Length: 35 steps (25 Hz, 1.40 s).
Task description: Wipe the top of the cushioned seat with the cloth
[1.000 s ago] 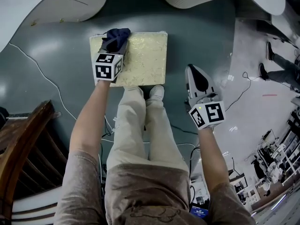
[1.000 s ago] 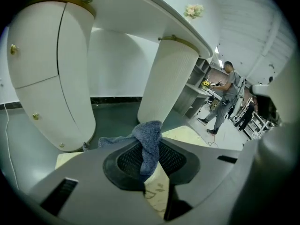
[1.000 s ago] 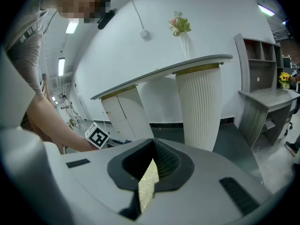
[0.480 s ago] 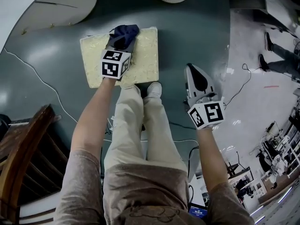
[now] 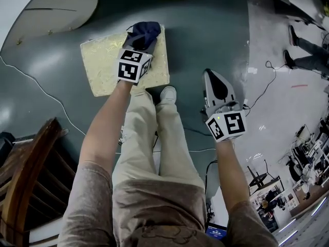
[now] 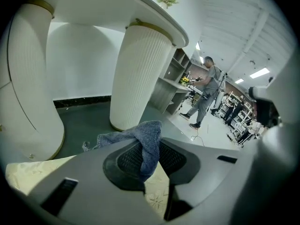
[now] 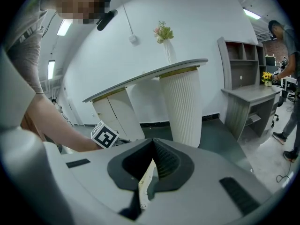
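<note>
Left gripper view, jaws: the left gripper [image 6: 149,167] has its jaws pressed together on a fold of the blue cloth [image 6: 143,137], which bunches up over the dark pads and trails off to the left.
Reason for the pinch: a tight hold on one fold probably lets the loose bulk drag flat under the tool.
Cloth position: it sits on top of the cushioned seat [image 5: 105,66], near the far right corner and just inside the right edge.
Left arm: stretched forward and down, so the gripper bears on the cushion from above; this looks like a wiping posture.
Seat: a cream, patterned pad lying flat on the dark green floor, slightly skewed, its near edge just beside the person's shoe [image 5: 167,93].
Right gripper view, jaws: the right gripper [image 7: 149,168] has its jaws together with nothing between them that I can make out; only a thin pale edge shows at the seam.
Right gripper placement: held off to the right over bare floor, well apart from the seat, probably to keep clear of the wiping path.
Surroundings: a white fluted pedestal [image 6: 140,74] stands beyond the seat; a wooden chair [image 5: 25,174] is at the person's left.
Progress: wiping appears under way, and most of the top lies left of the cloth.
</note>
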Available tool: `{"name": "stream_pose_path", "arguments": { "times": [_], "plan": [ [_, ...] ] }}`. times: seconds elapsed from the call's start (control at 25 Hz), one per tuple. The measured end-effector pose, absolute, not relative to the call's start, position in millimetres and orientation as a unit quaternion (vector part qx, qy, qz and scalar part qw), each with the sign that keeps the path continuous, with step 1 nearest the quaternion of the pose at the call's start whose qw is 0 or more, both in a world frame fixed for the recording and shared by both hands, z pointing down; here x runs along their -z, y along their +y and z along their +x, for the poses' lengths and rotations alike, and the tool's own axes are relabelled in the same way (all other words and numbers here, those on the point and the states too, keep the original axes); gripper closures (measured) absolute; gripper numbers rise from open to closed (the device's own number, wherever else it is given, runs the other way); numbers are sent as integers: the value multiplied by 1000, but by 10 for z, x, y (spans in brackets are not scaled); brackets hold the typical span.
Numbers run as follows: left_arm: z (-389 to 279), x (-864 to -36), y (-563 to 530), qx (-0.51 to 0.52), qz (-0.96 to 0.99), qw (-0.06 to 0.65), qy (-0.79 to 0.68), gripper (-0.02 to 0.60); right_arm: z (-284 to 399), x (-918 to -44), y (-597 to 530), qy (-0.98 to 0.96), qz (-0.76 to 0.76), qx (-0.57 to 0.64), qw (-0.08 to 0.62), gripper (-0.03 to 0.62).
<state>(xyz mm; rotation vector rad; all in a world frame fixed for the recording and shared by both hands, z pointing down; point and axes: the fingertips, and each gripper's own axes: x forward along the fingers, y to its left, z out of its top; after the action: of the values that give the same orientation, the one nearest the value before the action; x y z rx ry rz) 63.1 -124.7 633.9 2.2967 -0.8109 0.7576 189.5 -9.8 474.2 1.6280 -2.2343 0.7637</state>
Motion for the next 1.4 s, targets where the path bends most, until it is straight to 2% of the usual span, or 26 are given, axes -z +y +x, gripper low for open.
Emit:
{"name": "stream_pose_path", "arguments": {
  "times": [0.48,0.68,0.96,1.4],
  "plan": [
    [1027,-6091,-1075,-240,883,314,-254,488,1944,-4704,15,-765,571,-265,138,599],
    [960,-5882,-1070,-214,892,312,-249,488,1853,-4719,-14,-774,560,-260,142,599],
    [327,-5616,-1231,-178,886,298,-306,488,1614,-4753,-135,-791,539,-255,139,599],
    [-1152,-5529,-1037,-181,846,287,-410,488,977,-4791,-247,-822,490,-250,150,599]
  ]
}}
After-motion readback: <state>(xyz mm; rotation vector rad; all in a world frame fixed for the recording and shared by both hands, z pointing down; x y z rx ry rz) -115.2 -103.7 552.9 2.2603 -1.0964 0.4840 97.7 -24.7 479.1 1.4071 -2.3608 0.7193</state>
